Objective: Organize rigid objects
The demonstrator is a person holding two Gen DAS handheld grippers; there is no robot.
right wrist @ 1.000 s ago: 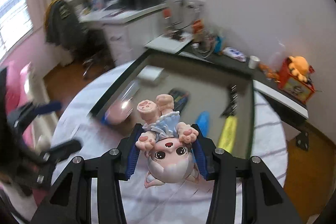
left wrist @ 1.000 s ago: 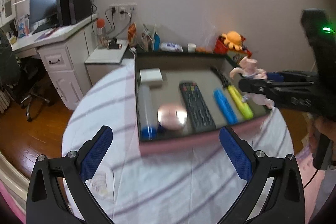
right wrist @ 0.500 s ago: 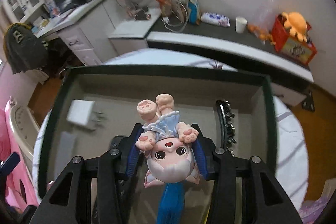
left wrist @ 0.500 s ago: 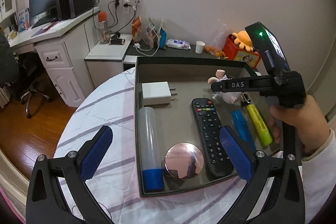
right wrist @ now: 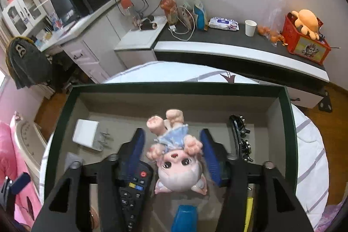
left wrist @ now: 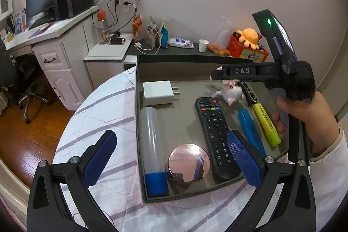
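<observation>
A: The right tongs (right wrist: 173, 147) sit low inside the box (right wrist: 178, 88), released; their jaws have just been opening, and the doll (right wrist: 177, 169) lies between the blue pads (right wrist: 136, 149) with a gap showing on each side.

B: So nothing presses on the doll?

A: Not from the wrist view. It lies on its back on the box floor, feet toward the far wall, head toward the camera.

B: What is around it?

A: The remote (left wrist: 214, 134) just to its left, with one tong arm over the remote's top end. A black hair clip (right wrist: 240, 138) to its right, a blue marker (left wrist: 250, 129) and a yellow marker (left wrist: 266, 123) nearer the camera, a white charger (left wrist: 157, 92) in the far left corner.

B: And the left tongs (left wrist: 171, 158)?

A: Spread wide and holding nothing, hovering over the near edge of the box, above a clear tube (left wrist: 152, 145) and a round mirror (left wrist: 189, 163). The box rests on the striped tabletop (left wrist: 97, 114).

B: The hand?

A: A hand (left wrist: 304, 114) in a white sleeve grips the right tool's handle.
</observation>
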